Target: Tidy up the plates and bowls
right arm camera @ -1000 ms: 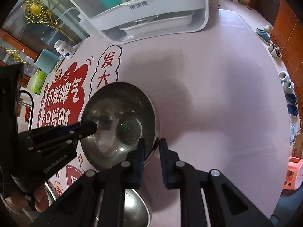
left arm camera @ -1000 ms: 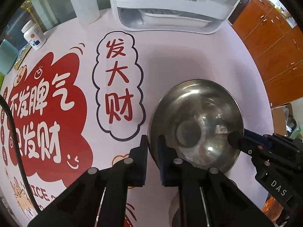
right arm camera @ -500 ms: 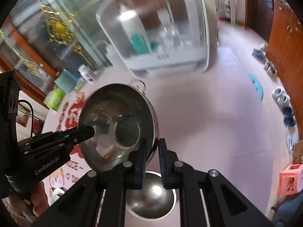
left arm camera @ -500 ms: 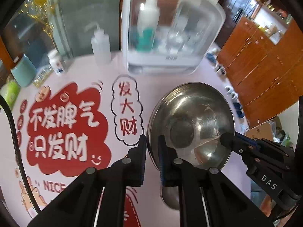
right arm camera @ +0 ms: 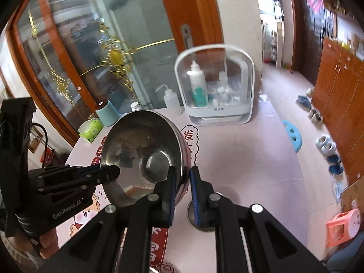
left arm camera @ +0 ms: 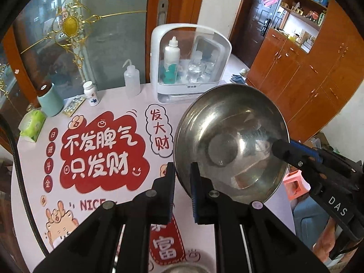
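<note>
A large steel bowl [left arm camera: 229, 145] hangs tilted in the air above the round table [left arm camera: 141, 97]. My left gripper [left arm camera: 182, 168] is shut on its near left rim. My right gripper [left arm camera: 285, 151] comes in from the right and pinches the opposite rim. In the right wrist view the same bowl [right arm camera: 141, 152] has its right rim between the pads of my right gripper [right arm camera: 183, 173], while my left gripper [right arm camera: 110, 173], held by a hand, clamps the left rim. A second steel bowl [right arm camera: 201, 224] rests on the table below, mostly hidden behind my fingers.
At the table's far side stand a white storage box with bottles [left arm camera: 188, 72], a squeeze bottle [left arm camera: 132, 79], a pill bottle [left arm camera: 91, 93], a teal cup [left arm camera: 50, 101] and a tissue pack [left arm camera: 31, 124]. A blue stool [right arm camera: 293, 134] and a pink stool [right arm camera: 341, 227] stand on the floor.
Both grippers have risen with the bowl, which has left the tabletop. The views have tipped up and back, so the room and a second bowl underneath have come into sight.
</note>
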Motion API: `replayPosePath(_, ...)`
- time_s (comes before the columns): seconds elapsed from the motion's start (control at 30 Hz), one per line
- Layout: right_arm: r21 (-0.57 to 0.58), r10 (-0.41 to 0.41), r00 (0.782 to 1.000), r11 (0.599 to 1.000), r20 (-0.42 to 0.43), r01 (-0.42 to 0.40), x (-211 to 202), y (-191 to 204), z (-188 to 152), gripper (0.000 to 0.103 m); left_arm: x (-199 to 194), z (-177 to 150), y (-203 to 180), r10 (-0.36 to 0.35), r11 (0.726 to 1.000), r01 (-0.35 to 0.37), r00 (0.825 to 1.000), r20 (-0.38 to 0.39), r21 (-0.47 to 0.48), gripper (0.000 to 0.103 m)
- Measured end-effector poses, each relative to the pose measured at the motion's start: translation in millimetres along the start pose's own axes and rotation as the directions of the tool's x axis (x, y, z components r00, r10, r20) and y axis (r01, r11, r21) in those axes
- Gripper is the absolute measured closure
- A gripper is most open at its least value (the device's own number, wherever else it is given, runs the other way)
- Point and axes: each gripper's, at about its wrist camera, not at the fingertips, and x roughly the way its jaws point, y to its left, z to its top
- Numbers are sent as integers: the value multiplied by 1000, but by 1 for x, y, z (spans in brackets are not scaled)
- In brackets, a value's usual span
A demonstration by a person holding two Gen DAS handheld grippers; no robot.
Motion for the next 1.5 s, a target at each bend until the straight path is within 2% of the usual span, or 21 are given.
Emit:
replayPosePath(0.2,-15,11,1000,1000,1,-11,-30,28,-26,90,-40,-33,5,25,999,-25,1000,-2,37,94)
replayPosePath(0.43,-34,33,999,999,-44,-34,-42,54,-74,90,-58,-98,12,45,996,-40,997,-56,79,92)
replayPosePath(0.73,-26,23,987,999,-160,-27,-18,70,-163,90,-23,-199,23,28,999,-18,980,-199,48,90)
replayPosePath(0.9,-24,-9,963,1000,-268,3,13,72,-215,90,9,-251,33,-3,1000,-1,957,-288,-13,90)
replayPosePath(1.1,32,9,926,999,-377,3,42,65,-261,90,35,-289,39,-5,998,-16,939,-345,-60,90)
replayPosePath(1.3,23,0,913,1000,-409,11,48,66,-278,90,47,-306,39,-14,998,-12,923,-384,-64,90)
replayPosePath(1.5,0,-12,897,1000,-441,14,53,65,-284,91,53,-311,37,-22,997,-7,916,-400,-71,90)
